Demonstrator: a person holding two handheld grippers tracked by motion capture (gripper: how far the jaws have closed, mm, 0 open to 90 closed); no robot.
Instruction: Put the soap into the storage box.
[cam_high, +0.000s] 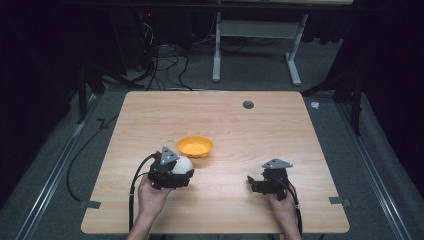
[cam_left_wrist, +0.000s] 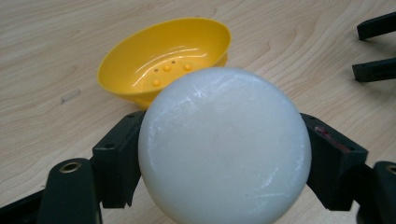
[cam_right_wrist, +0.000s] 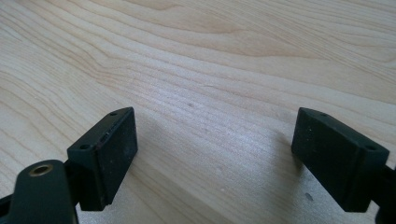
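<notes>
A white round bowl, turned bottom-up toward the camera, sits clamped between the jaws of my left gripper. In the high view that white bowl is at the left gripper, just in front of a yellow bowl. The yellow bowl rests upright on the table, with small bumps on its inside bottom. My right gripper rests near the table's front right, jaws wide apart over bare wood; in its own view the right gripper holds nothing.
A small dark round hole marks the table's far side. The right gripper's black fingertips show at the right edge of the left gripper view. Cables and a table frame lie on the floor beyond.
</notes>
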